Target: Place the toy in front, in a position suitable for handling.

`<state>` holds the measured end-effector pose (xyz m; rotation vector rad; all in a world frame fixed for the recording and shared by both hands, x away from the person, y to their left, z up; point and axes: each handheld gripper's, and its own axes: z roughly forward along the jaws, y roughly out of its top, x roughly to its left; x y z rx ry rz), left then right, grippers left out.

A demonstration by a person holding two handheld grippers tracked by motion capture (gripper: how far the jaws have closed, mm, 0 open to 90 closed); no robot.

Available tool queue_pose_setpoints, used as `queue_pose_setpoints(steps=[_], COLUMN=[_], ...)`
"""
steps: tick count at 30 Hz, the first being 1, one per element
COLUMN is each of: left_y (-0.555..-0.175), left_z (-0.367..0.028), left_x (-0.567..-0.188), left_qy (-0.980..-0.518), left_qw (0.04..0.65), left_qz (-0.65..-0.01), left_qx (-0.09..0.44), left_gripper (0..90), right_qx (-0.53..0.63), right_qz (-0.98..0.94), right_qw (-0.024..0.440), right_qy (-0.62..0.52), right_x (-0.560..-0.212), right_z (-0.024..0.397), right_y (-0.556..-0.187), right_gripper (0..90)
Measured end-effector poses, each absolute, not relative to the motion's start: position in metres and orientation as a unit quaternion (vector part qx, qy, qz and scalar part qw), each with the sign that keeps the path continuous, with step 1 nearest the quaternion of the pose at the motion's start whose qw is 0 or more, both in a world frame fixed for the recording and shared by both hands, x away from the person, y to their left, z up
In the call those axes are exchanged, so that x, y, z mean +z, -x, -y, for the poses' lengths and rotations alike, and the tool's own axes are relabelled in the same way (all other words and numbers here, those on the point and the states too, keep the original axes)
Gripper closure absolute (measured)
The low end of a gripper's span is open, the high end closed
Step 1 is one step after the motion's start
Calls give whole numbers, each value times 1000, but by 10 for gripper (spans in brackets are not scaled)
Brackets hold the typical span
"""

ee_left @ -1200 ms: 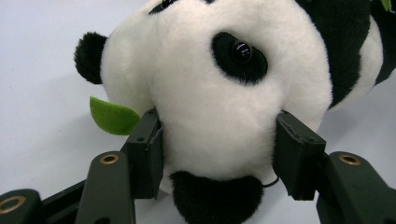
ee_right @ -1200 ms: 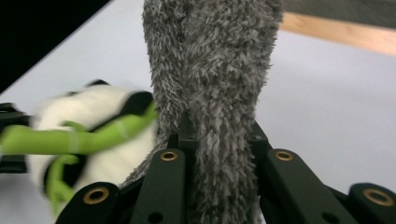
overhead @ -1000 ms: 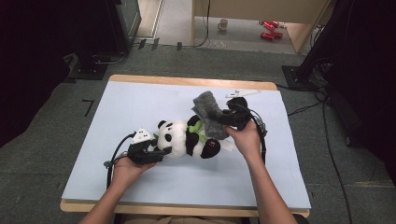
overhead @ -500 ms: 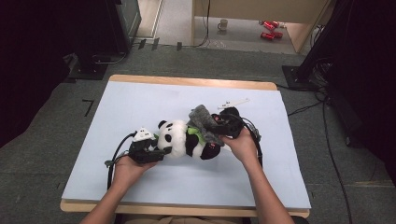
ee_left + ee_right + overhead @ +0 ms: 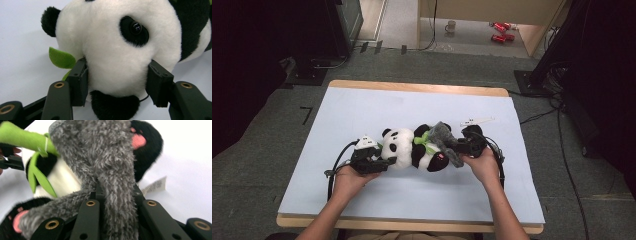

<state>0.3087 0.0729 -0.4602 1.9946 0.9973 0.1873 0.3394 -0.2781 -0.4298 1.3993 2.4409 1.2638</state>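
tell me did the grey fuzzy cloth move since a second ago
Yes. The grey fuzzy cloth, pinched in the right gripper, dropped from above the panda toward the table's near edge, now draped across its legs.

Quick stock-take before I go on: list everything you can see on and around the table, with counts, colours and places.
Panda plush: 1, black and white with green leaves, lying mid-table, head toward the left.
Grey fuzzy cloth: 1, grey, draped over the panda's lower body.
White tag: 1, white, on the table beyond the right gripper.
Table: 1, pale blue top, wooden edge.
Mug: 1, pale, on the floor beyond the table.
Red items: 2, floor, too small to identify.
Left gripper: 1, black, jaws clamped on the panda's head.
Right gripper: 1, black, shut on the grey cloth.
Hands: 2, at the near edge.
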Motion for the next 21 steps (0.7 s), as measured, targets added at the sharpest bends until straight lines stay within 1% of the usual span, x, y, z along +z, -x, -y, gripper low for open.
queue_pose_setpoints(steps=[6, 9, 11, 12, 13, 15, 17, 19, 20, 21], left_y=[-314, -317, -318, -319, -319, -320, -321, -322, -321, -321], left_z=[-76, -76, -77, -78, -78, -77, -77, -77, -77, -77], left_x=[-463, -462, -462, -461, -461, -461, -462, -462, -463, -463], left_qy=[-794, -794, -793, -794, -794, -793, -792, -791, -791, -791], left_qw=[454, 452, 453, 452, 452, 453, 456, 458, 458, 458], left_qz=[-400, -401, -402, -403, -403, -405, -403, -403, -402, -402], left_qx=[63, 60, 58, 53, 53, 50, 50, 50, 52, 52], left_gripper=[420, 420, 420, 420, 420, 419, 419, 420, 420, 419], right_qx=[393, 378, 362, 347, 332, 331, 357, 366, 383, 383], right_qz=[-789, -788, -790, -794, -799, -797, -783, -782, -781, -781], right_qw=[31, 31, 36, 46, 56, 57, 61, 65, 72, 72], right_qy=[-472, -485, -494, -497, -498, -501, -506, -500, -488, -488], right_x=[-438, -442, -443, -443, -442, -440, -428, -422, -412, -412], right_z=[290, 297, 303, 306, 310, 315, 323, 323, 321, 321], right_y=[-337, -336, -335, -335, -334, -333, -329, -329, -328, -328], right_gripper=[770, 769, 767, 766, 767, 767, 768, 768, 767, 767])
